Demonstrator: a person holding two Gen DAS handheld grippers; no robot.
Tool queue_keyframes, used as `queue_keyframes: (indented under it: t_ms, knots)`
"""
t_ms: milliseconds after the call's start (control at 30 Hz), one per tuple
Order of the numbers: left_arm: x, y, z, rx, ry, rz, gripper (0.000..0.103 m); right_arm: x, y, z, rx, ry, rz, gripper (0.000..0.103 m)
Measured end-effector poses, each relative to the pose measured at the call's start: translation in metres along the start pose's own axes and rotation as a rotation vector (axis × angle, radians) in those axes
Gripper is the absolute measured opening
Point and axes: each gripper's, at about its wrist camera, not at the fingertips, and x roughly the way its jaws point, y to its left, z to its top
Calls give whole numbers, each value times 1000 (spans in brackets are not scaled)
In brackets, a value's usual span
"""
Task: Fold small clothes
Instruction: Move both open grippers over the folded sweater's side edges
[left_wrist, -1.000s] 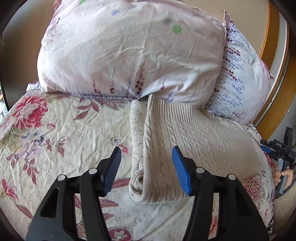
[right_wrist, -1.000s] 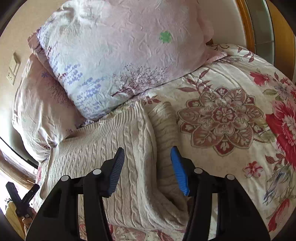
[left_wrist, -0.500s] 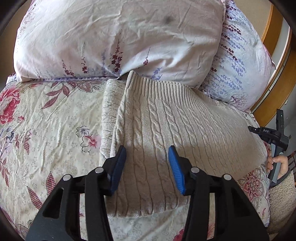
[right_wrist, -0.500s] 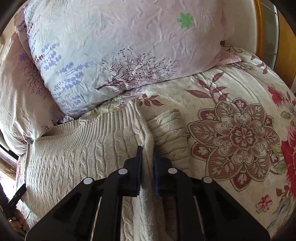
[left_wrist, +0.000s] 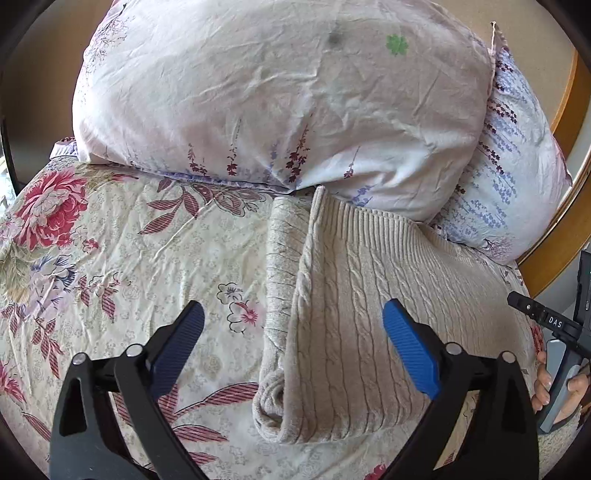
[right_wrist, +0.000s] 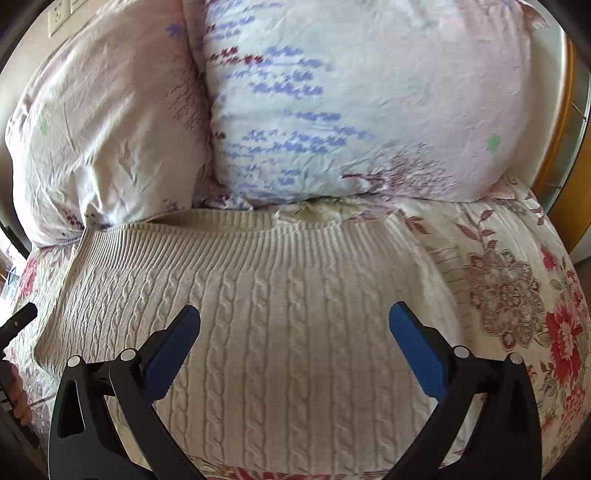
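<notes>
In the left wrist view, the left gripper (left_wrist: 293, 347) hung with its jaws swinging apart and gripped nothing; the left edge of the cream cable-knit sweater (left_wrist: 362, 314) lay below and between the blue pads, untouched. The sweater filled the lower centre and right of the frame on the floral bedspread (left_wrist: 122, 258), its ribbed hem tucked against the pale pillow (left_wrist: 266, 99) at the top, with a sleeve (left_wrist: 282, 266) folded under along its left side. The risk I judged here was that the rolled sleeve edge at bottom centre would spring loose, since nothing pinned it, and a careless pinch could catch the bedspread along with the knit. Against the frame half a second earlier, the pads stood far wider and the sweater sat more to the right. At the right edge, a hand (left_wrist: 546, 384) held the other gripper's handle. In the right wrist view, the right gripper (right_wrist: 295, 347) was also letting go, jaws spreading, nothing between them but the sweater's flat surface (right_wrist: 280, 325) beneath. The sweater spanned the middle of the frame, hem against the two pillows (right_wrist: 351, 103). A grab from here could bunch the smooth top layer. Half a second earlier these jaws had been nearly shut over the sweater's folded edge, and the sweater's broad face now replaced that view.
</notes>
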Motion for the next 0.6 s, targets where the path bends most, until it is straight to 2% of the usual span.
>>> queue_keyframes:
  t_ms: [67, 167, 333, 400, 433, 467, 600]
  knots:
    - [6, 1, 4, 3, 19, 4, 101, 13, 14, -2, -21, 27, -40, 102]
    - [19, 2, 11, -4, 56, 9, 101, 26, 24, -5, -37, 12, -97, 102]
    - [41, 7, 20, -38, 107, -14, 101, 45, 18, -8, -16, 54, -92, 102]
    - [49, 8, 21, -50, 129, -24, 97, 45, 17, -9, -23, 54, -87, 102]
    - [53, 9, 22, -57, 146, -34, 90, 45, 17, -10, -25, 52, -88, 102]
    - [56, 10, 22, -63, 154, -38, 88, 44, 17, -10, -24, 47, -88, 102]
    - [58, 10, 27, -55, 151, -42, 81, 43, 16, -14, -31, 31, -83, 102]
